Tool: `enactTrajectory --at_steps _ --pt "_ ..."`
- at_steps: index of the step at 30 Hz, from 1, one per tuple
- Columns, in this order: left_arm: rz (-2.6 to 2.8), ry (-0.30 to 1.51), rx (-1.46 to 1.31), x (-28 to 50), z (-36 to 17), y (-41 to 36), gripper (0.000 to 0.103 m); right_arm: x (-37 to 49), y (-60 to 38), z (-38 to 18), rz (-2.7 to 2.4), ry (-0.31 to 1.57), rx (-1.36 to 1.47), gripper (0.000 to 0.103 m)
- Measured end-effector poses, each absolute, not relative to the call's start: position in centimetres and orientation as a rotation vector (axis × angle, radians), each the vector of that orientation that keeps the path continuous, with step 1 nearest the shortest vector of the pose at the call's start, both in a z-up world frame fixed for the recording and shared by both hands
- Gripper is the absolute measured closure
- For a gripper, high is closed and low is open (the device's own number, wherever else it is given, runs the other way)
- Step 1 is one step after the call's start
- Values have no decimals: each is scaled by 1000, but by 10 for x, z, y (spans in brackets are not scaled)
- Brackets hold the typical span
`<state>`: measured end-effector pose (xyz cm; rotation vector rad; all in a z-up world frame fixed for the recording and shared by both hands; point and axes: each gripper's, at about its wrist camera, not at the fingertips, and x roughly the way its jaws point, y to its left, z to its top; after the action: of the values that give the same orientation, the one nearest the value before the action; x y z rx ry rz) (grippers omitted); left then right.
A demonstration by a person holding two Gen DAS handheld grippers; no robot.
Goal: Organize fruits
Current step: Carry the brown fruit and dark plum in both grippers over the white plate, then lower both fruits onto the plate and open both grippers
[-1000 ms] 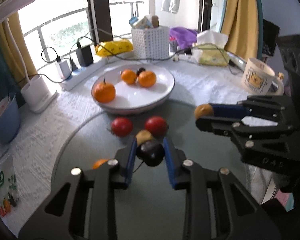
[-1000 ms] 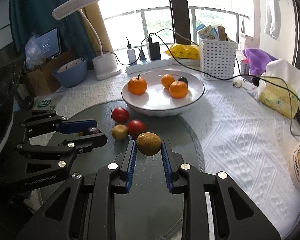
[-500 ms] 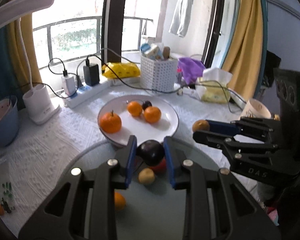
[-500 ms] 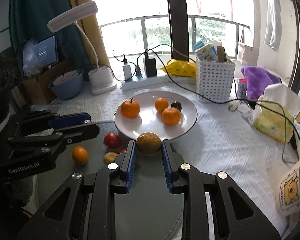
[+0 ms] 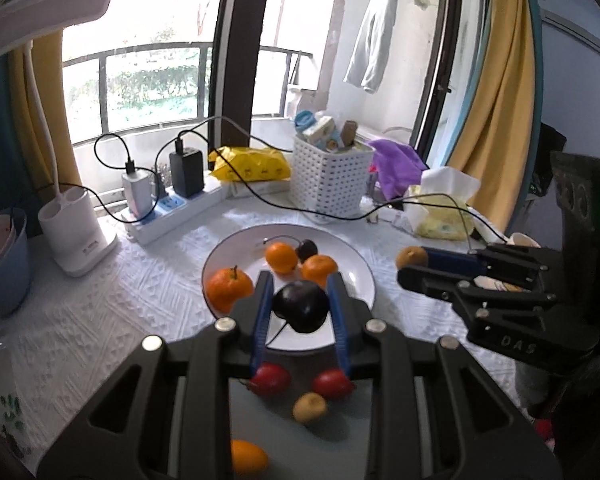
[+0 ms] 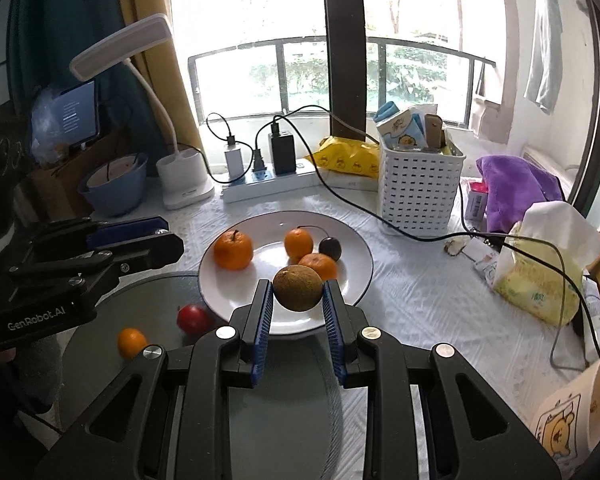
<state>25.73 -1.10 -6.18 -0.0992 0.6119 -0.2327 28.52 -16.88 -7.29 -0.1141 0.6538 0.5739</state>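
My left gripper [image 5: 300,300] is shut on a dark plum [image 5: 300,305] and holds it above the near rim of the white plate [image 5: 358,266]. My right gripper [image 6: 298,292] is shut on a brown kiwi [image 6: 298,287], also above the plate [image 6: 356,248]. The plate holds three oranges [image 6: 233,249] and a dark fruit [image 6: 330,249]. On the grey mat [image 5: 340,432] lie two red fruits [image 5: 270,378], a small yellow-brown fruit [image 5: 309,407] and an orange [image 5: 248,458]. The right gripper also shows in the left wrist view [image 5: 410,266].
A white basket [image 6: 418,196] stands behind the plate, with a power strip [image 6: 268,182], chargers and cables crossing the table. A desk lamp [image 6: 184,184] and blue bowl [image 6: 114,186] are at the left. A tissue pack [image 6: 540,268] and mug [image 6: 576,420] are at the right.
Both grippers have risen and moved forward from over the grey mat to over the plate, each still holding its fruit.
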Motion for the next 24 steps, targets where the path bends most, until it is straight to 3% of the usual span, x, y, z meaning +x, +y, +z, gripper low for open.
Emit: enactTrajectory --at_steps 24 --pt "-200 672 -134 342 -98 18 74 367 -143 -111 575 746 -86 75"
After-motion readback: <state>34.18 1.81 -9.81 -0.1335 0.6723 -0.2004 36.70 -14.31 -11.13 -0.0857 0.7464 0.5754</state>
